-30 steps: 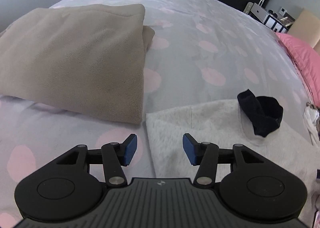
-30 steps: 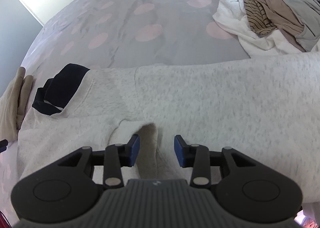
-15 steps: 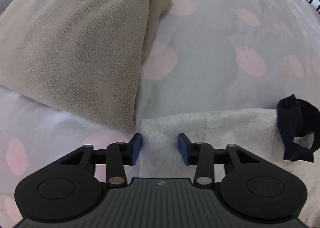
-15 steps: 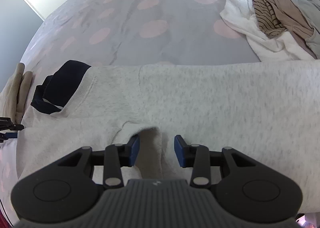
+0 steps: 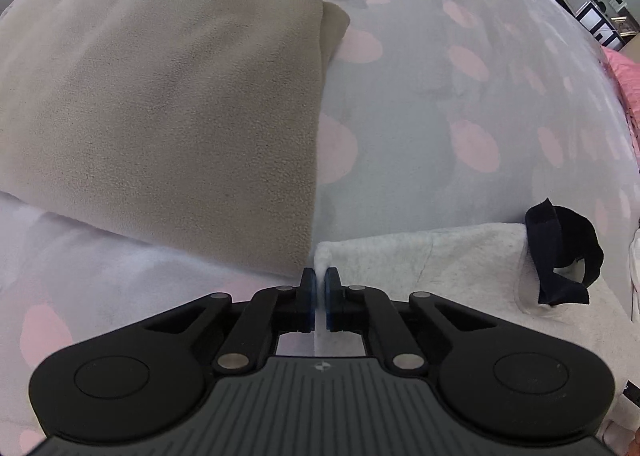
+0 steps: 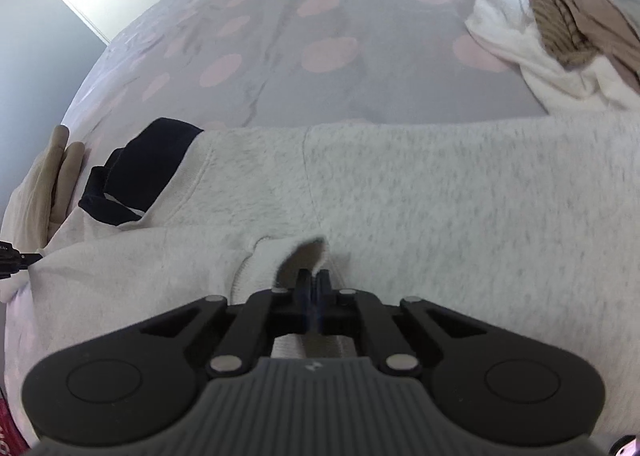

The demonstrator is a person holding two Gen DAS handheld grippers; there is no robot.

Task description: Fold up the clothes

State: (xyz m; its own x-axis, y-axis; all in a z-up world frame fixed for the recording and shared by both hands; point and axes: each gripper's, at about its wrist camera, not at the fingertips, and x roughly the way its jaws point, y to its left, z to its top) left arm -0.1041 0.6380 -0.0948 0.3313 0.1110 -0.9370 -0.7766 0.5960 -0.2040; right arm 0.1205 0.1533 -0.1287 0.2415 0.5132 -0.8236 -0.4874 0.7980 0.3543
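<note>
A light grey sweatshirt [image 6: 440,195] lies flat across the bed, its black neck lining [image 6: 148,159] toward the left. Its sleeve cuff [image 6: 280,256] is folded onto the body, and my right gripper [image 6: 314,280] is closing tight on that cuff, pads pressing the fabric. In the left wrist view the same sweatshirt [image 5: 440,268] shows its left edge and black lining [image 5: 560,256]. My left gripper [image 5: 319,280] is closing on the sweatshirt's corner, with a strip of grey fabric pinched between the blue pads.
A folded beige fleece [image 5: 160,95] lies just left of the sweatshirt, close to my left gripper. A pile of unfolded clothes [image 6: 560,27] sits at the far right. The spotted bedspread [image 5: 440,75] stretches beyond; a pink pillow [image 5: 624,67] and shelves are at the far right.
Both grippers went from open to shut. The left one moved forward and down to the sweatshirt's corner beside the beige fleece. The right one stayed over the cuff and closed on it.
</note>
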